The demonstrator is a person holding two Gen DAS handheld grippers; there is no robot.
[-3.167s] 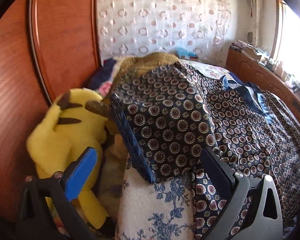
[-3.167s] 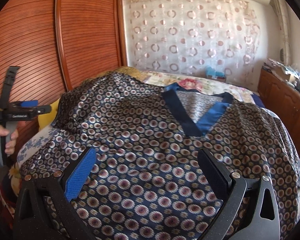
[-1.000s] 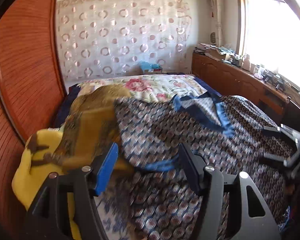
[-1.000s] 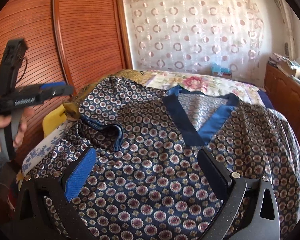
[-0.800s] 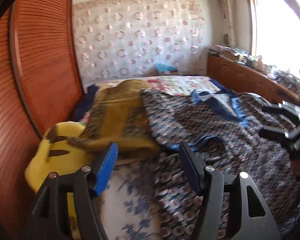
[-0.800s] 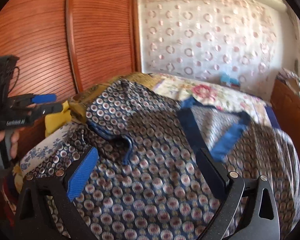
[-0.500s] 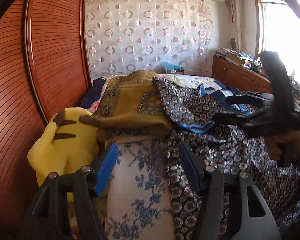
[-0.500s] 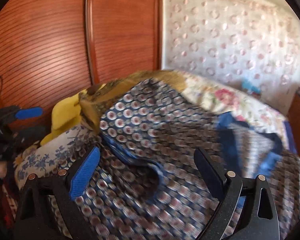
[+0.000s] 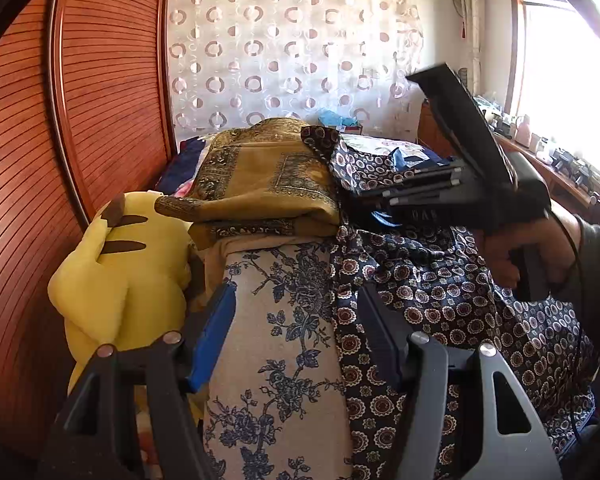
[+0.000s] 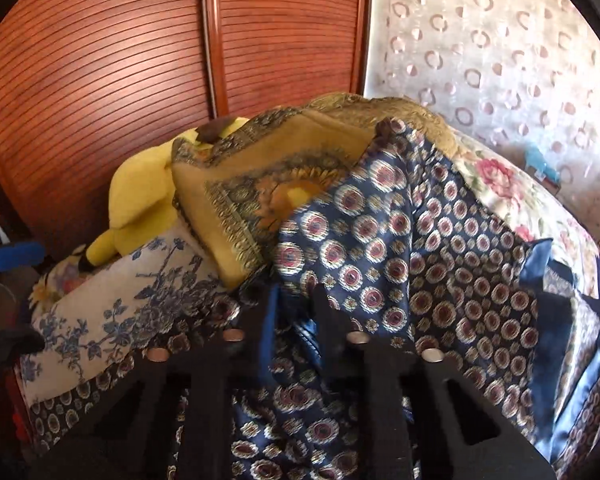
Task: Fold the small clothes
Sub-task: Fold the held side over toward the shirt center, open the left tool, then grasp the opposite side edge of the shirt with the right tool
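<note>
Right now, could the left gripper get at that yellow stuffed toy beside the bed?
Probably yes. The left gripper is open and empty, and the yellow stuffed toy lies just beside its blue finger with nothing between; the right gripper is off closing on the patterned shirt.

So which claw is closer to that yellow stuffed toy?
Left. The left claw hovers open right beside the yellow stuffed toy. The right claw is farther off, past the folded mustard cloth, closing on the patterned navy garment.
</note>
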